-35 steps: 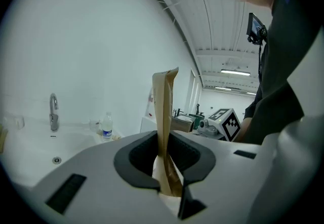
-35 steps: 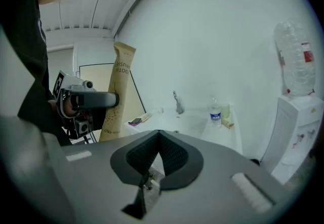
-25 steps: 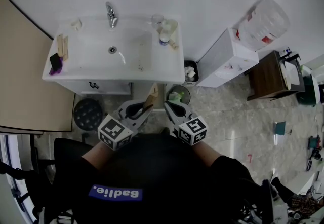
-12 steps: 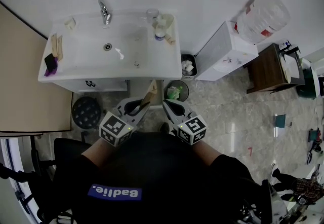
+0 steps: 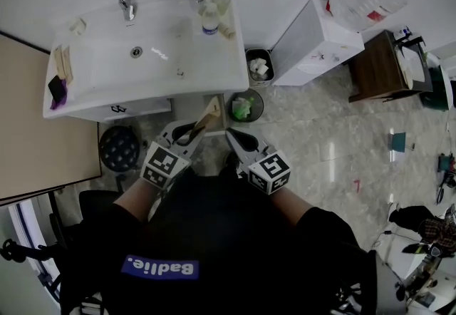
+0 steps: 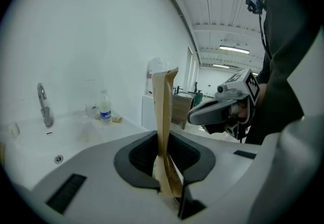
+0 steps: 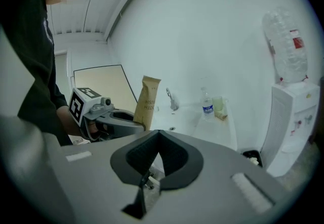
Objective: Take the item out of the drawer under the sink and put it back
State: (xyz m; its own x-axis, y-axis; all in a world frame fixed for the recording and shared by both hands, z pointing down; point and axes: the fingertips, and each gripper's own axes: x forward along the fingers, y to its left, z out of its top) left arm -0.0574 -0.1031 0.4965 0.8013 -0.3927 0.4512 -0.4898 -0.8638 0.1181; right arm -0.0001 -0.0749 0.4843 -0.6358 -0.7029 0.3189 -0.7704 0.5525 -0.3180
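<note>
Left tool (image 6: 171, 192) pinching brown paper pouch (image 6: 164, 116) by lower end, long axis upright. Right tool (image 7: 146, 183) pressed together, empty. Drawer front (image 5: 132, 108) under sink (image 5: 142, 90) lies ahead-left of pouch; left hand nearer.

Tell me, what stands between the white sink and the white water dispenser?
A small black bin holding crumpled white paper stands on the floor between the white sink and the white water dispenser. The head view shows it best.
</note>
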